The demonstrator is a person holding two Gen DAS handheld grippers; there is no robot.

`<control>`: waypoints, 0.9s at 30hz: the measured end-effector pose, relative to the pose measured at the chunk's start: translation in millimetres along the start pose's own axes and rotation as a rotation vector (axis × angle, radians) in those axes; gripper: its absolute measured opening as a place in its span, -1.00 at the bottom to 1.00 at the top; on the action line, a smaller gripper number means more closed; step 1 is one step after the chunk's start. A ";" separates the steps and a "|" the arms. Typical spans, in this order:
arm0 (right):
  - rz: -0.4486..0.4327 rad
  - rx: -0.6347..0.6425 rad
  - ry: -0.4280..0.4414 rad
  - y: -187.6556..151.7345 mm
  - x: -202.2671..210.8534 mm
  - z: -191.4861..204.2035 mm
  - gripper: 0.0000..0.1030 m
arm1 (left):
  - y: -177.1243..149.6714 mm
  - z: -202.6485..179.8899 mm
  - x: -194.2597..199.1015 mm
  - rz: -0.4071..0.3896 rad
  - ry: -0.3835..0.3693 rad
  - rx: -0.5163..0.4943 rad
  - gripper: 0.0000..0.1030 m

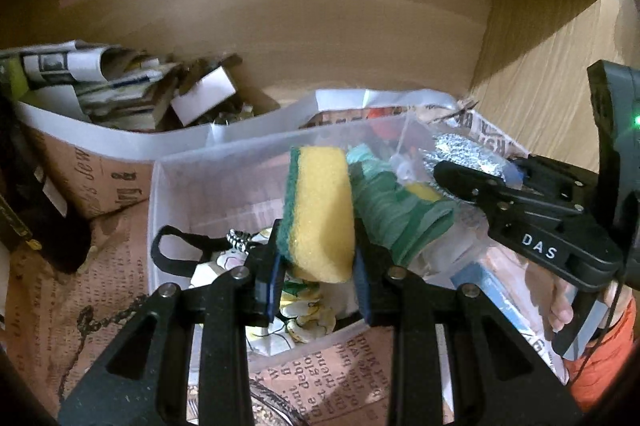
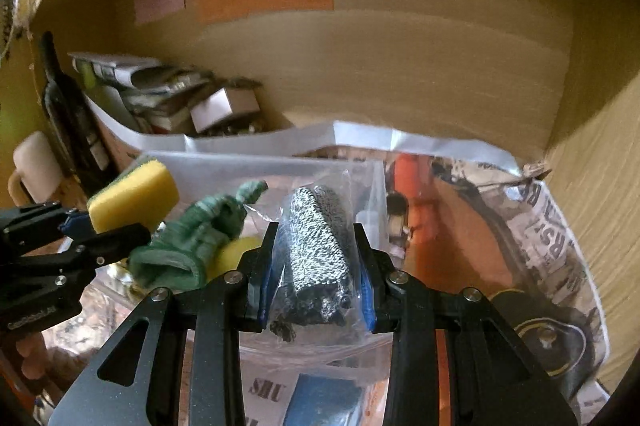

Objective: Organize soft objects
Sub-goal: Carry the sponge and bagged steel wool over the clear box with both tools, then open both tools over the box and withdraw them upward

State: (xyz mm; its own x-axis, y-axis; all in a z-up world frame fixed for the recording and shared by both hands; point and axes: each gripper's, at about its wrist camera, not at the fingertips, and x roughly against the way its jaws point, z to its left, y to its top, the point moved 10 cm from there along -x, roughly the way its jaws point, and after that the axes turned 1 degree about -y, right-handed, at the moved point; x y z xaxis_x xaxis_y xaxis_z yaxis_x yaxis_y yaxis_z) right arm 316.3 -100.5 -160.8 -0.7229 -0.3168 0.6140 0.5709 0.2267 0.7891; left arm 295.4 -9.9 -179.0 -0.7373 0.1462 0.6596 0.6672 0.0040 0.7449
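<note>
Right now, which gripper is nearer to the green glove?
Left. The left gripper, shut on the sponge, has the glove right against its right finger. The right gripper holds the bagged scrubber, a bit farther right.

The carrier is a wooden shelf compartment, its back wall (image 1: pixel 360 38) filling the upper half of the frame and its side wall (image 2: pixel 592 194) running down the right edge. Newspaper-print lining paper (image 1: pixel 80 306) covers its floor, seen at lower left. Directly on that paper sit a clear plastic bin (image 1: pixel 224 170) at centre and, behind it at upper left, a paper-wrapped box (image 1: pixel 100 170) stuffed with folded papers, with a black object (image 1: pixel 44 226) at far left.
</note>
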 end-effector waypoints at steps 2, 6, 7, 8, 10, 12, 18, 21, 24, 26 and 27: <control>0.012 0.002 0.004 -3.1 -3.1 1.2 -0.37 | -2.5 2.2 -6.5 0.016 0.006 0.002 -0.43; 0.015 0.007 -0.003 -3.5 -4.7 0.3 -0.31 | -5.0 3.9 -13.1 0.037 0.004 0.006 -0.38; 0.016 0.010 -0.006 -3.6 -4.6 0.3 -0.27 | -5.2 3.8 -12.8 0.037 0.003 0.004 -0.31; 0.015 0.014 -0.010 -3.6 -4.8 0.1 -0.13 | -5.4 3.4 -12.0 0.036 0.003 0.005 -0.26; 0.006 0.019 -0.015 -3.1 -2.5 0.8 0.09 | -4.3 4.3 -8.0 0.022 0.012 0.007 0.01; -0.007 0.028 -0.018 -1.3 0.0 2.4 0.28 | -3.3 5.6 -1.6 0.006 0.023 0.014 0.14; -0.098 0.064 -0.032 13.1 25.5 9.8 0.45 | 6.9 7.3 30.1 -0.065 0.037 0.023 0.15; -0.141 0.061 -0.026 21.8 43.9 13.5 0.45 | 17.5 6.7 56.1 -0.138 0.051 0.016 0.15; -0.197 0.063 -0.011 31.4 67.4 18.6 0.45 | 29.4 5.8 86.3 -0.225 0.090 -0.002 0.15; -0.243 0.069 -0.004 37.9 86.6 23.1 0.45 | 36.9 4.0 105.7 -0.279 0.099 -0.005 0.16; -0.265 0.072 -0.001 40.6 95.9 25.8 0.45 | 39.8 2.8 114.2 -0.302 0.097 -0.003 0.19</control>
State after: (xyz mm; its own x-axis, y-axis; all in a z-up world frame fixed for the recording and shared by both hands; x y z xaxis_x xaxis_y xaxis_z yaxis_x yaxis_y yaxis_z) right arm 260.1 -97.9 -69.5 -0.8437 -0.3733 0.3858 0.3326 0.2006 0.9215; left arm 238.1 9.8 -74.3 -0.9086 0.0434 0.4154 0.4168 0.0300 0.9085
